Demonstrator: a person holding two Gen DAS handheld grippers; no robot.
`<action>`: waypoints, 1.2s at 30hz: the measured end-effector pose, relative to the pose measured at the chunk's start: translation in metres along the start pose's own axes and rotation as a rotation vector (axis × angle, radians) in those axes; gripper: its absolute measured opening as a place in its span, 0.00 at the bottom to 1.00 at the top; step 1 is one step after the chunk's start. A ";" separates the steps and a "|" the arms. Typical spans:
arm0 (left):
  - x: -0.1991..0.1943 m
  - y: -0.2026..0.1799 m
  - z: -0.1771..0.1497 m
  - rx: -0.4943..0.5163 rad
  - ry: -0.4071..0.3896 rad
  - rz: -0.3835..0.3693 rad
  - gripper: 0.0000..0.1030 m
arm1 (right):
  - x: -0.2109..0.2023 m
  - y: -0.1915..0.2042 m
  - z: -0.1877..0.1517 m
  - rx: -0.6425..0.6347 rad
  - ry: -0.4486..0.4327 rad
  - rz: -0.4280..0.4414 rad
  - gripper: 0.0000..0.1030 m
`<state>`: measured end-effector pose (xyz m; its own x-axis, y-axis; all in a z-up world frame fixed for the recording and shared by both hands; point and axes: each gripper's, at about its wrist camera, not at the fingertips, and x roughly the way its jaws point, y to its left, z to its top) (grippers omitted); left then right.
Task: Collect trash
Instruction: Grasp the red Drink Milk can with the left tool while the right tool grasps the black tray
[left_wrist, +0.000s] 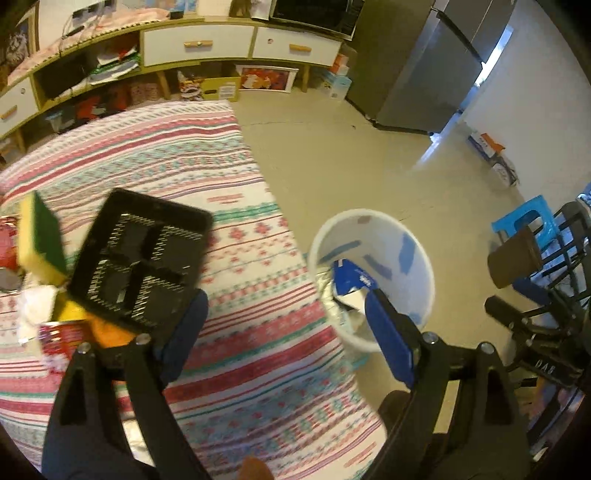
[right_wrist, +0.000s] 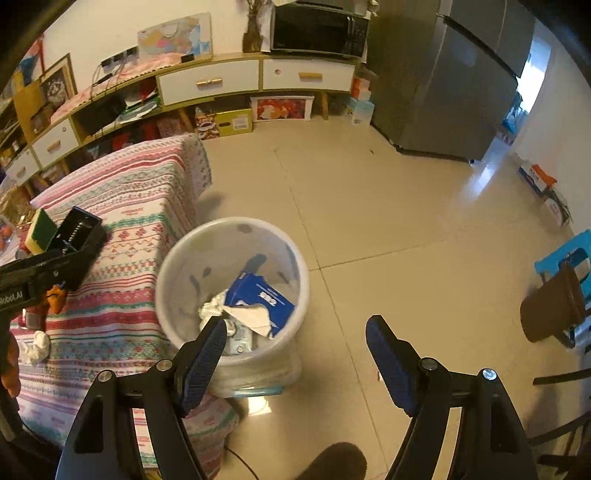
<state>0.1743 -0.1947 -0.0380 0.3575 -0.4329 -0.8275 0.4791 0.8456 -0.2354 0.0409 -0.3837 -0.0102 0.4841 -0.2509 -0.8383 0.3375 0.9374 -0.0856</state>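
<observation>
My left claw (left_wrist: 284, 325) stands wide with nothing between its blue pads (left_wrist: 388, 332). It hangs over the right edge of the striped tabletop (left_wrist: 229, 229), one finger over the cloth and the other over the bin (left_wrist: 417, 243). My right claw (right_wrist: 295, 350) is wide too and holds nothing; its left finger overlaps the bin's near rim and its right finger is over bare floor (right_wrist: 388, 221).

The white bin stands on the floor just right of the tabletop, mouth up. Inside it a blue packet (right_wrist: 258, 295) lies tilted, its long axis running from far left to near right. Crumpled white paper (right_wrist: 214, 308) lies beside the packet at its near left. What lies deeper in the bin is hard to make out, and my finger covers part of it.

On the tabletop's left part a black tray (left_wrist: 140, 258) lies tilted, one corner pointing far, its near corner touching my left finger. A yellow and green sponge (left_wrist: 40, 240) stands on edge just left of it. An orange thing (left_wrist: 110, 334) shows under the tray, mostly hidden. A white wad (right_wrist: 35, 347) lies near the table's left edge, blurred in the left view. Red things at the far left are cut off by the frame, and I cannot tell what they are.

A blue stool (right_wrist: 561, 254) and a brown chair seat (right_wrist: 550, 310) stand at the right, partly cut off.
</observation>
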 end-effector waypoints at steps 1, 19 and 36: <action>-0.004 0.002 -0.001 0.004 -0.005 0.007 0.84 | -0.002 0.004 0.001 -0.005 -0.004 0.003 0.77; -0.084 0.091 -0.038 -0.049 -0.080 0.215 0.98 | -0.027 0.098 0.009 -0.114 -0.080 0.073 0.85; -0.067 0.158 -0.055 -0.176 0.063 0.225 0.98 | -0.014 0.166 0.003 -0.190 -0.053 0.128 0.85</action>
<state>0.1819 -0.0145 -0.0483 0.3863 -0.2127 -0.8975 0.2446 0.9618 -0.1226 0.0929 -0.2259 -0.0110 0.5568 -0.1343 -0.8197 0.1145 0.9898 -0.0844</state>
